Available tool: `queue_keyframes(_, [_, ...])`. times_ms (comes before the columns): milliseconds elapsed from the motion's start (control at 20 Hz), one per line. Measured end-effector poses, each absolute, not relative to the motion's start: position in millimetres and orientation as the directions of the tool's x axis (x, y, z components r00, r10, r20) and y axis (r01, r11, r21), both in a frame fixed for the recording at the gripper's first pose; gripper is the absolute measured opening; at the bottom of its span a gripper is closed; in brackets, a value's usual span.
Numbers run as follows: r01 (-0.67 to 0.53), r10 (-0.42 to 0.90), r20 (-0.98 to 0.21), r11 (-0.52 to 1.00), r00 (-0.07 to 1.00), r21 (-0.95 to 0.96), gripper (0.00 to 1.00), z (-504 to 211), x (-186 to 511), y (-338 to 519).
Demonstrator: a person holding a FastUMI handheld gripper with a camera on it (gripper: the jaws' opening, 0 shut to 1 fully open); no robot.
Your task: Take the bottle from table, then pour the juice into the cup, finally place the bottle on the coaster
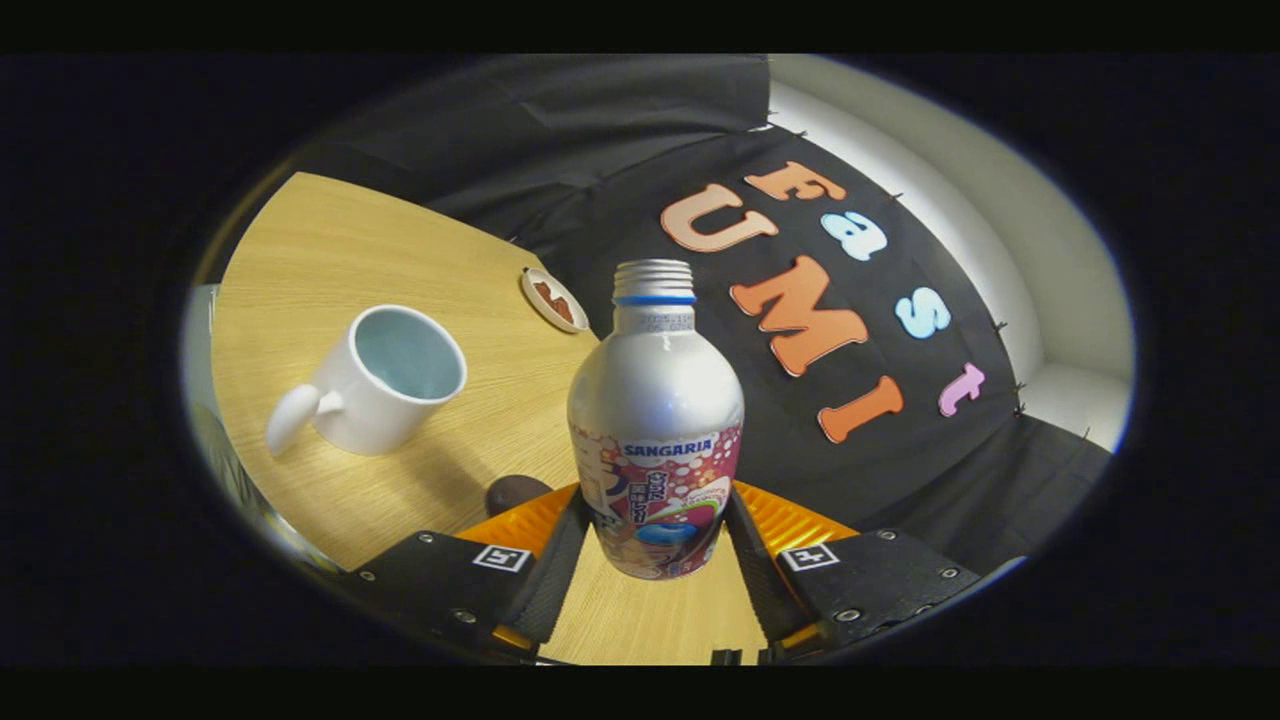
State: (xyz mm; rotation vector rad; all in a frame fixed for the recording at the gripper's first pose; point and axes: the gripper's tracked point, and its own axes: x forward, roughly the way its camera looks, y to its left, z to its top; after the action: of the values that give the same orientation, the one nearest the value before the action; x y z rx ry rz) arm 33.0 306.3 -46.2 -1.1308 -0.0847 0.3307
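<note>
A silver aluminium bottle (655, 420) with a colourful label and an uncapped threaded neck is held between my fingers, and my gripper (655, 545) is shut on its lower body. Its base hangs above the wooden table (330, 240), lifted clear. The whole view is tilted. A white mug (385, 380) with a pale blue inside stands beyond the fingers to the left, its handle toward me. A small round coaster (553, 299) with a brown pattern lies farther off, near the table's far edge, just left of the bottle's neck.
The booth's black cloth wall (620, 130) rises right behind the table's far edge. A white wall (960, 200) shows past the cloth to the right. A dark round object (515, 492) sits on the table just beside my left finger.
</note>
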Motion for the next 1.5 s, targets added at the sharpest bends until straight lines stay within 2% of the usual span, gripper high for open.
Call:
queue_keyframes(600, [-0.091,0.297,-0.056,0.105,0.953,-0.990,0.75,-41.7,37.4,311.0])
queue_keyframes(1500, [-0.015,0.316,-0.076,-0.192,0.946,-0.981,0.76,-39.4,38.9,315.4])
